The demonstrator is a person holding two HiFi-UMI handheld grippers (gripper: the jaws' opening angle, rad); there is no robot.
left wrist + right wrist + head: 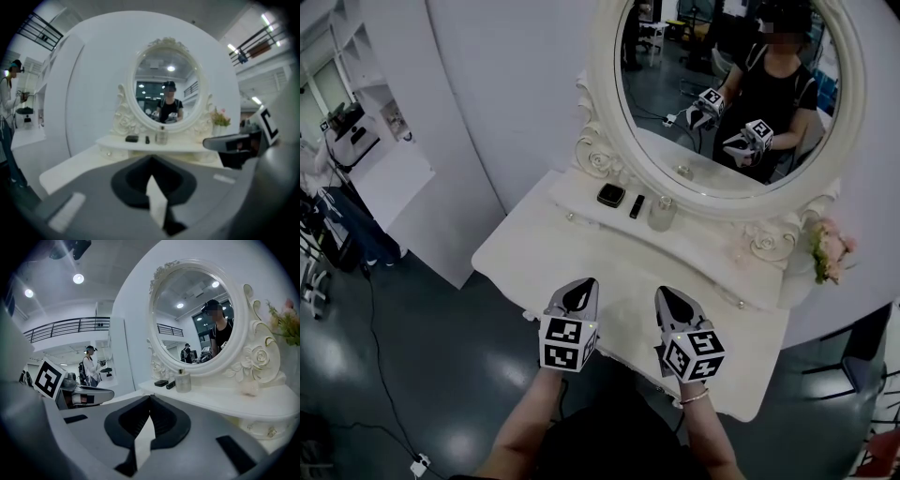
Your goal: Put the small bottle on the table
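Observation:
The small clear bottle stands upright on the raised shelf of the white dressing table, just below the oval mirror. It also shows far ahead as the bottle in the left gripper view and as the bottle in the right gripper view. My left gripper hovers over the table's near edge, its jaws shut with nothing between them; the left gripper points at the shelf. My right gripper hangs beside it, also shut and empty, and the right gripper faces the bottle.
A black compact and a small black tube lie on the shelf left of the bottle. Pink flowers stand at the table's right end. A cable runs across the dark floor on the left.

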